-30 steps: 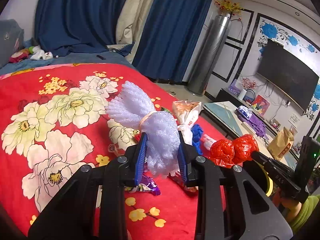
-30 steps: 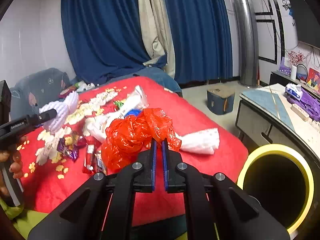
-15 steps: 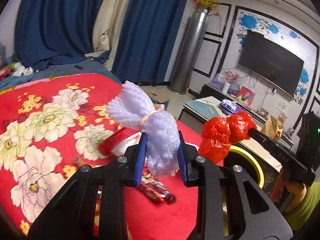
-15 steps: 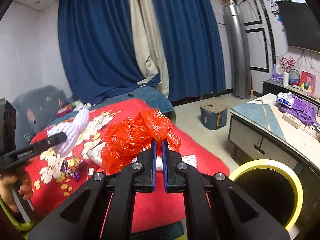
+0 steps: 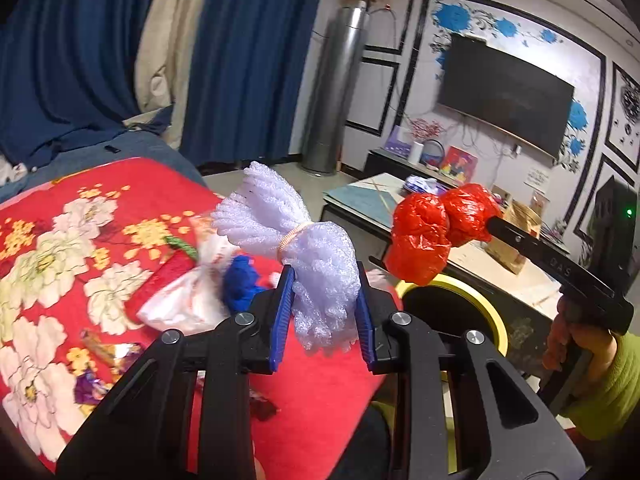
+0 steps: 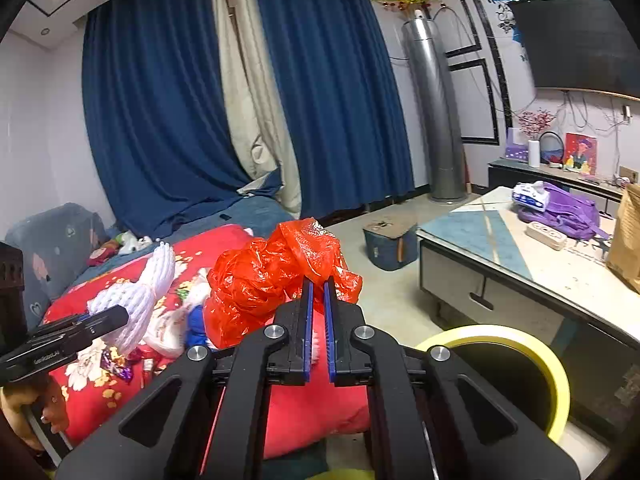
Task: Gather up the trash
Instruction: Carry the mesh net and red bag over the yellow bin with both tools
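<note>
Left gripper [image 5: 322,312]: fingers part-open, clamped on white foam net [image 5: 304,256], lifted above bed [image 5: 120,208]. Right gripper [image 6: 318,292]: fingers nearly closed, pinching red plastic bag [image 6: 264,280], near yellow-rimmed bin [image 6: 516,336].

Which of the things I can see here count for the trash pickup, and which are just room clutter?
Job:
white foam net, in left gripper
red plastic bag, in right gripper
yellow-rimmed bin
candy wrappers on the red blanket

Clutter:
purple bag
television
blue curtains
</note>
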Tool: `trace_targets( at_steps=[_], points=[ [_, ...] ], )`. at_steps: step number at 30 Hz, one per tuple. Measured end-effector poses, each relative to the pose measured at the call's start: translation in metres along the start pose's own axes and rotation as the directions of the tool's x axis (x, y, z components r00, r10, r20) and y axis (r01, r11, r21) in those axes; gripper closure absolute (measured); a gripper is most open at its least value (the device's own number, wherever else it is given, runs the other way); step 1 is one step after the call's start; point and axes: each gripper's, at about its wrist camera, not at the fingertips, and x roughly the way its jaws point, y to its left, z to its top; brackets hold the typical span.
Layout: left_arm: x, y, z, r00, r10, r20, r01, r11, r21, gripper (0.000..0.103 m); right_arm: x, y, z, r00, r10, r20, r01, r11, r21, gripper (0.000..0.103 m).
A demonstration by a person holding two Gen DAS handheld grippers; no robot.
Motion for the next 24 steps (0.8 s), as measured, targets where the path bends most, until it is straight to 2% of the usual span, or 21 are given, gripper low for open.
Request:
trace_targets(
  at_steps=[11,16,24],
  points=[
    [0.035,-0.048,-0.002,0.994,-0.098,-0.036,0.101,0.991,0.088,0.081,-0.017,-0.041,-0.005,0.993,-0.12,0.003,0.12,0.991,0.064,0.097],
    [0.051,-0.072,-0.004,0.988,-0.141,-0.056,0.147,0.981,0.126,0.081,-0.027,-0.067,-0.011,0.98,-0.198,-0.002,0.196,0.973,0.12,0.097],
    [0.075,-0.107,-0.009,0.973,-0.209,-0.099,0.224,0.958,0.18,0.081,-0.044,-0.092,-0.014,0.954,-0.298,0.011,0.294,0.946,0.135,0.097]
  ],
)
